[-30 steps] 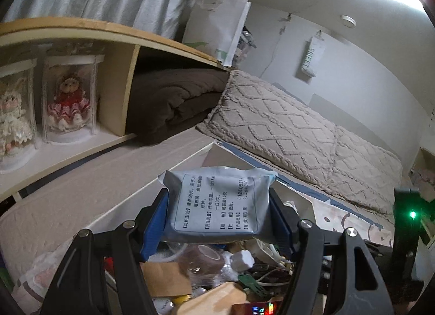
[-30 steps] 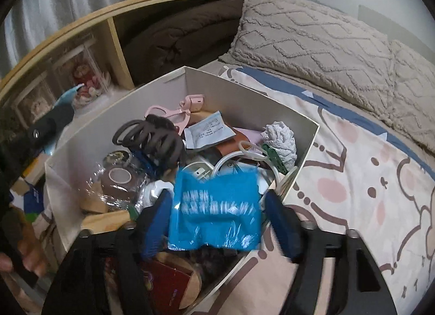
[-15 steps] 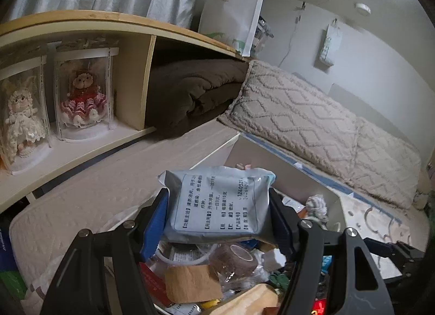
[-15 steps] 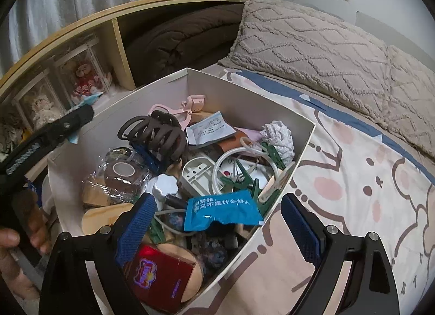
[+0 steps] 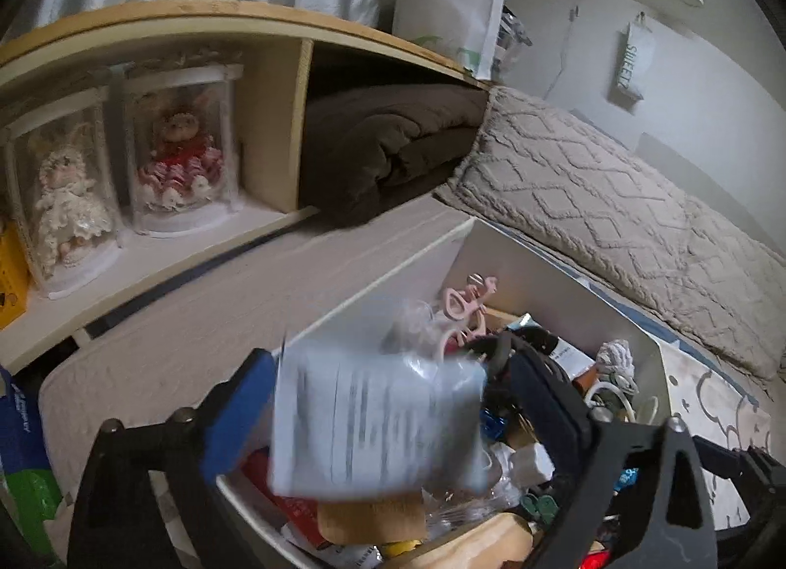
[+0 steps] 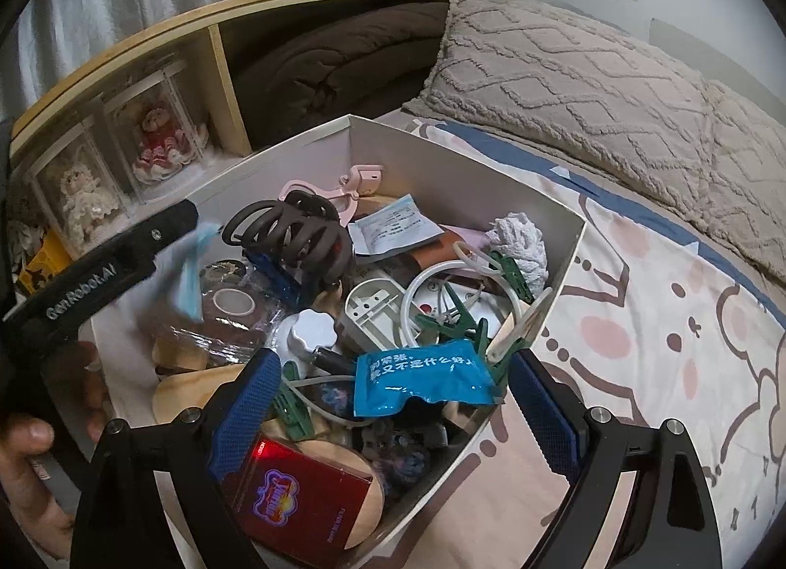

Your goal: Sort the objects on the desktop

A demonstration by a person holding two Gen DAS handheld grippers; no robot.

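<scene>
Clutter fills white box — hair claw, blue packet, clothespins.

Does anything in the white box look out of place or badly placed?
Yes. The blue packet lies loose on top of the pile in the white box, by its near edge, crumpled. The box is heaped with unsorted items, with a hair claw on top.
</scene>
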